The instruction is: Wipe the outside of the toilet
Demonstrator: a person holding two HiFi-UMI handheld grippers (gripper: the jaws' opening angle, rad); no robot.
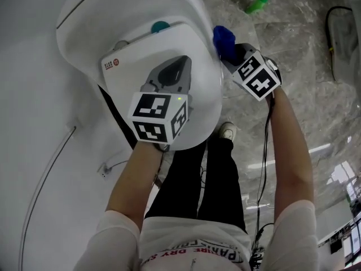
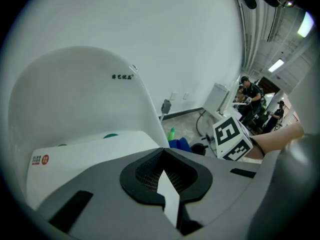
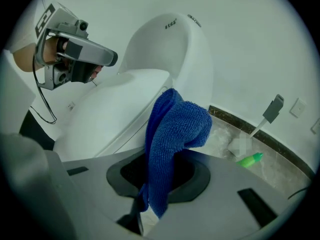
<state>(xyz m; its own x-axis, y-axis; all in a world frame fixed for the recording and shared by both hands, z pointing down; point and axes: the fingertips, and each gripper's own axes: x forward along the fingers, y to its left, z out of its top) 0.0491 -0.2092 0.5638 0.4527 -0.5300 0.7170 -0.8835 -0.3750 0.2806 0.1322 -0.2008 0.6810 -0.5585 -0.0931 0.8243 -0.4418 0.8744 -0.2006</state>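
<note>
Head view: left hand-held gripper (image 1: 179, 68) is hovering over the lid of the toilet (image 1: 141, 16). Right hand-held gripper (image 1: 231, 52) is holding a blue cloth (image 1: 223, 37) just beside the toilet's right side.
Left gripper view: jaws are seemingly sitting closed, gripping nothing.
Right gripper view: jaws are clamping the cloth, with the toilet just left.

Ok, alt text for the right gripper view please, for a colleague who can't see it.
The right gripper is shut on a blue cloth, which stands up from its jaws close beside the white toilet. A green bottle lies on the marble floor by the wall.
</note>
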